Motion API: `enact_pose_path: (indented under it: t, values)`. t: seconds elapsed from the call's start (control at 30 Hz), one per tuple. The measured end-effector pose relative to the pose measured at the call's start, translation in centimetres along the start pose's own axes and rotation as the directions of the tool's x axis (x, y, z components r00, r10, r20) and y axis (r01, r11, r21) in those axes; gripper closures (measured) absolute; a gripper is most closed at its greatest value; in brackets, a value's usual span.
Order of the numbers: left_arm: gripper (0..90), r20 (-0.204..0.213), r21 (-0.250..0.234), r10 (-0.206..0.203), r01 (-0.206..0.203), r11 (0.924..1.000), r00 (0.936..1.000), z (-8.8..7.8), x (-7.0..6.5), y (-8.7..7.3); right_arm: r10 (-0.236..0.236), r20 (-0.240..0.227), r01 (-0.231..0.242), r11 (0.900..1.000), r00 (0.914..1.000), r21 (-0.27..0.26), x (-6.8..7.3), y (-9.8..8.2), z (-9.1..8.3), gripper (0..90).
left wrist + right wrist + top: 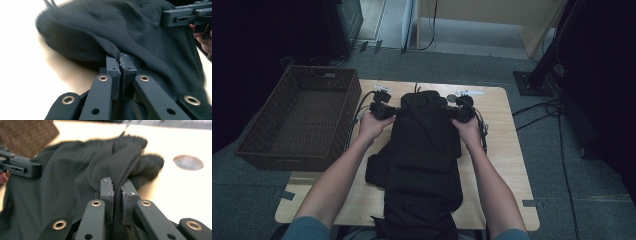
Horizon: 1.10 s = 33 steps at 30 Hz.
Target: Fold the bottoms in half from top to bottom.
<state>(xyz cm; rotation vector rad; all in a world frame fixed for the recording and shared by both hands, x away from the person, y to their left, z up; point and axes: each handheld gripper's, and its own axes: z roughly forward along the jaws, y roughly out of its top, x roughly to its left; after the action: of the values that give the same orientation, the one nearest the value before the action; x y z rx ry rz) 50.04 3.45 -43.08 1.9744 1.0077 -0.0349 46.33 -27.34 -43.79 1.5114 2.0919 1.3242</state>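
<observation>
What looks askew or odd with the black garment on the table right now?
The black garment lies bunched, with its near end hanging over the table edge by the person. Both tools, left and right, pinch its far edge evenly. No damage visible.

Looks like a lab or recording studio room: grey carpet floor [452,60], cables [542,112] trailing at right, black stand base [532,82] upper right, small wooden table [507,165] mid-frame, tape marks on floor.

black garment [424,150] lower end cut off, far edge [50,22] blurred
</observation>
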Motion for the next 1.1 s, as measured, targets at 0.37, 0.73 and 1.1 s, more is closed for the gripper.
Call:
enact_pose_path:
  t: [0.37, 0.73, 1.1]
  values:
    - [87.6, -0.085, -0.193, 0.126, -0.141, 0.971, 0.9883, -5.3, -2.3, 7.3, -0.09, 0.081, 0.109, 0.96, 0.9926, -0.257, 2.3, 9.8, -4.7, 82.0]
    - [87.4, -0.046, -0.086, 0.163, -0.167, 0.9823, 0.9855, -4.9, -3.7, -1.3, -0.121, -0.002, 0.12, 0.985, 0.9926, -0.12, 3.3, 1.2, -4.8, 82.0]
    - [85.3, 0.032, 0.092, 0.15, -0.152, 0.984, 0.9882, -4.2, -5.3, -11.2, -0.11, -0.111, 0.113, 0.993, 0.9877, 0.029, 5.8, -8.7, -5.7, 81.3]
